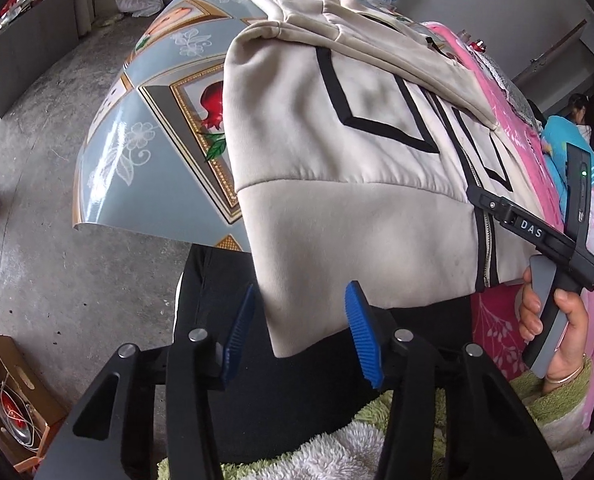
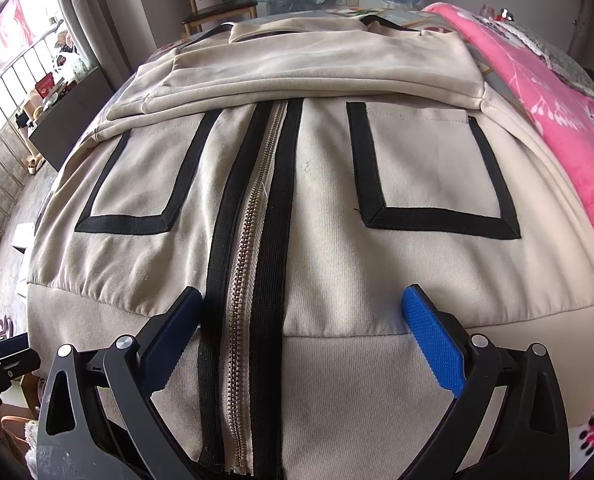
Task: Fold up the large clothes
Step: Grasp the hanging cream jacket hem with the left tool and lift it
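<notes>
free: bare tabletop (image 1: 157,92) left of jacket (image 1: 337,152) | blocked: pink blanket (image 2: 537,92) touching its right side | near hem: right gripper (image 1: 493,208)

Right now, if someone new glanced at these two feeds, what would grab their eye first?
The beige jacket with black-trimmed pockets and a central zipper fills the right wrist view, its hem hanging off the floral tablecloth. Both grippers, left gripper and right gripper, have jaws open at that hem. A pink blanket lies along the jacket's right side.
</notes>
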